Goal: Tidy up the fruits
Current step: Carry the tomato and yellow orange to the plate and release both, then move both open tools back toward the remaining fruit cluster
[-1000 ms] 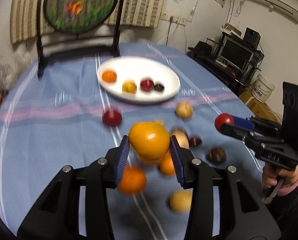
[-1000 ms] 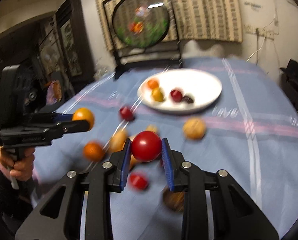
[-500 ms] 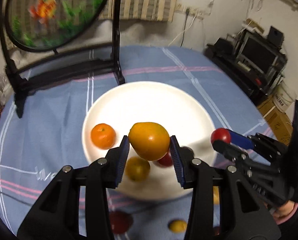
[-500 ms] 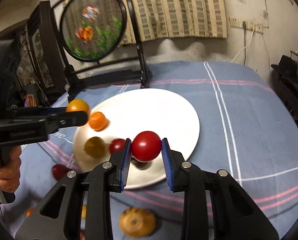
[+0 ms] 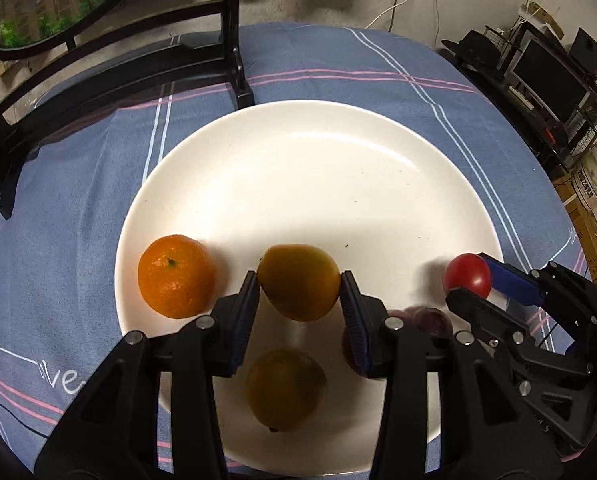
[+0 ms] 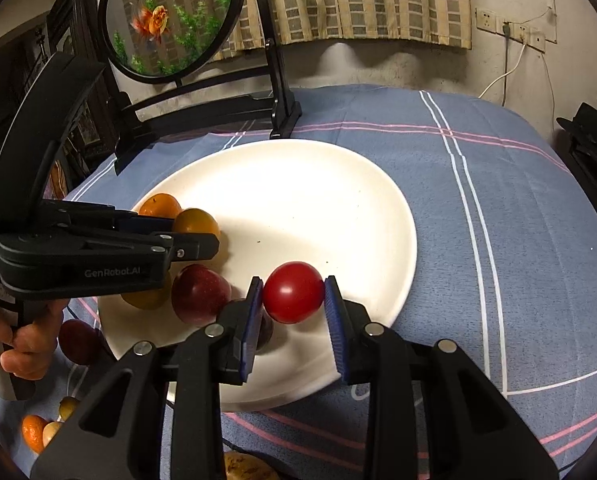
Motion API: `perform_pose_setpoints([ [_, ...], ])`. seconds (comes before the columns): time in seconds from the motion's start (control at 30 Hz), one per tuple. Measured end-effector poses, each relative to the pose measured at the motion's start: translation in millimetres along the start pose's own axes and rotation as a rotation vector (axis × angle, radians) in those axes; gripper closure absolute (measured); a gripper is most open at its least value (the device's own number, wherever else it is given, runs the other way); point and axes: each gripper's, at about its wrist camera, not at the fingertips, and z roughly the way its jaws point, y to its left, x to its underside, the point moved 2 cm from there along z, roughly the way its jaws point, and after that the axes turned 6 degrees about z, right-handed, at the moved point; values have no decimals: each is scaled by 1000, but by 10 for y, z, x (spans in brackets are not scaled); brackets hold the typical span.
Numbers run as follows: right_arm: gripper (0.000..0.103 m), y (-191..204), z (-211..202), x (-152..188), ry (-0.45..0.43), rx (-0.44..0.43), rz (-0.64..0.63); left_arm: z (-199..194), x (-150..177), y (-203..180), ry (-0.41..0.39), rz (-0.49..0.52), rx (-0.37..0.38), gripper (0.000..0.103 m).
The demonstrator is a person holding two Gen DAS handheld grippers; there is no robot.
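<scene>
The left gripper (image 5: 300, 306) holds a yellow-orange fruit (image 5: 298, 281) between its fingers above the near part of the white plate (image 5: 338, 184), beside a tangerine (image 5: 174, 276). The right gripper (image 6: 293, 318) has a red tomato (image 6: 293, 292) between its fingers, which have just been opening: the left pad touches it, the right one shows a thin gap. Both fruits look smooth, round and soft-skinned, likely light and prone to rolling; grip across the widest middle, gently, and release low over the plate.
</scene>
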Motion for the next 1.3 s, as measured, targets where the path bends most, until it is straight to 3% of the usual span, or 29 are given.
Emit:
perform_pose_setpoints([
  [0.07, 64, 11, -57, -1, -12, -7, 1, -67, 10, 17, -21, -8, -3, 46],
  [0.13, 64, 23, -156, -24, -34, -23, 7, -271, 42, 31, -85, -10, -33, 26],
  [0.27, 64, 71, -404, -20, -86, -41, 12, -656, 144, 1, -154, -5, -29, 22],
  [0.33, 63, 105, -502, 4, -96, -53, 8, -844, 243, -12, -187, -7, -43, 13],
  [0.5, 62, 172, -779, 256, -106, -68, -1, -1309, 696, -110, -264, 16, -59, 10],
  [0.57, 51, 183, -903, 392, -120, -67, 1, -1450, 933, -152, -291, 21, -76, 9],
  [0.7, 51, 191, -1151, 657, -148, -73, 16, -1672, 1403, -231, -340, 14, -109, 5],
  [0.77, 44, 172, -1253, 797, -163, -78, 33, -1769, 1661, -267, -363, 1, -121, 5],
  [0.83, 44, 143, -1332, 946, -167, -90, 52, -1824, 1923, -294, -377, -16, -122, 4],
  [1.07, 44, 53, -1481, 1358, -122, -146, 106, -1808, 2560, -410, -343, -22, -99, 4],
  [1.3, 43, 64, -1594, 1495, -90, -173, 138, -1698, 2855, -517, -277, -21, -59, 4],
])
